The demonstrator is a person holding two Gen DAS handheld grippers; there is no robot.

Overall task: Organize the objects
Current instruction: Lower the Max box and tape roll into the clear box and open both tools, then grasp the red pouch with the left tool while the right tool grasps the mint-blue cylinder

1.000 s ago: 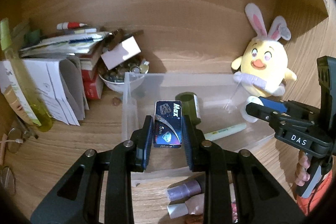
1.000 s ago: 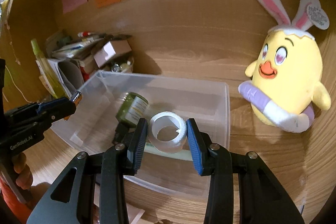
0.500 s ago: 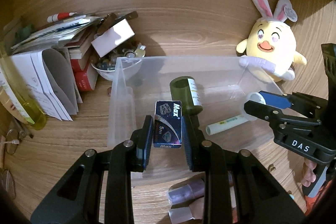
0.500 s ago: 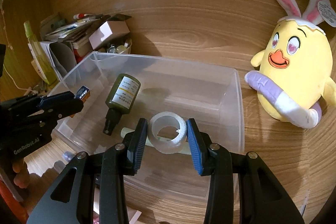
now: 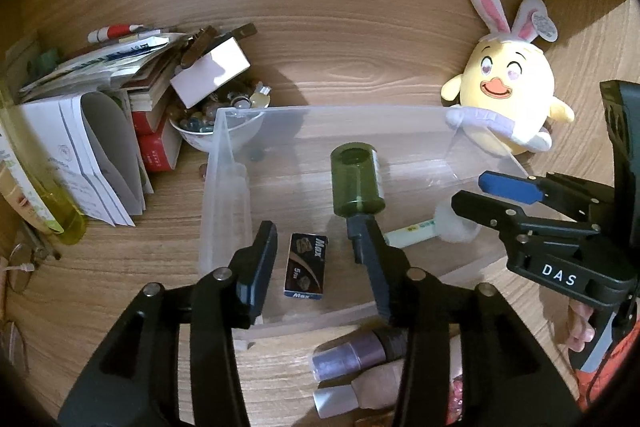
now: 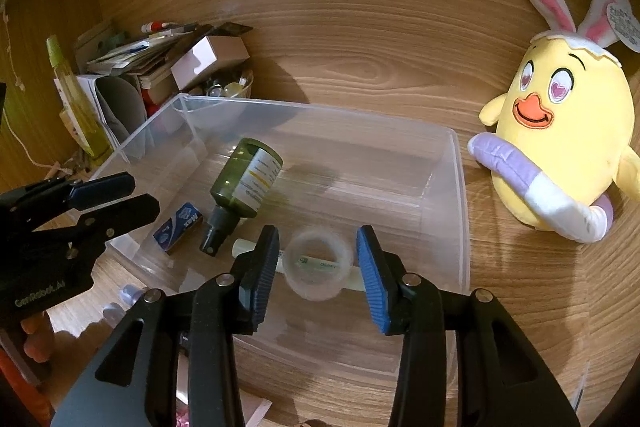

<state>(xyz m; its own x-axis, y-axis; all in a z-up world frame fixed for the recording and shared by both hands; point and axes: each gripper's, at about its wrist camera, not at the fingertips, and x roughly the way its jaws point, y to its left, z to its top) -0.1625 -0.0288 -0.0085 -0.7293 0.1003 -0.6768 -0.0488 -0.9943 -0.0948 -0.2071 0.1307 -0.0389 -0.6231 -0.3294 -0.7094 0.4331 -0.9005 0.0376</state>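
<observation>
A clear plastic bin (image 5: 224, 195) (image 6: 460, 187) sits on the wooden desk. In it lie a dark blue Max staple box (image 5: 305, 267) (image 6: 178, 227), a green spray bottle (image 5: 356, 183) (image 6: 244, 183), a pale tube (image 5: 412, 233) (image 6: 244, 247) and a white tape roll (image 5: 456, 227) (image 6: 316, 267). My left gripper (image 5: 320, 259) is open above the staple box. My right gripper (image 6: 318, 259) is open above the tape roll, which lies on the tube.
A yellow bunny plush (image 5: 512, 95) (image 6: 560, 131) stands right of the bin. A bowl of small items (image 5: 216, 131), stacked books and papers (image 5: 104, 107) and a yellow-green bottle (image 5: 44, 179) crowd the left. Small tubes (image 5: 352, 359) lie in front of the bin.
Both grippers opened. The staple box dropped from the left gripper into the bin, and the tape roll dropped from the right gripper onto the tube.
</observation>
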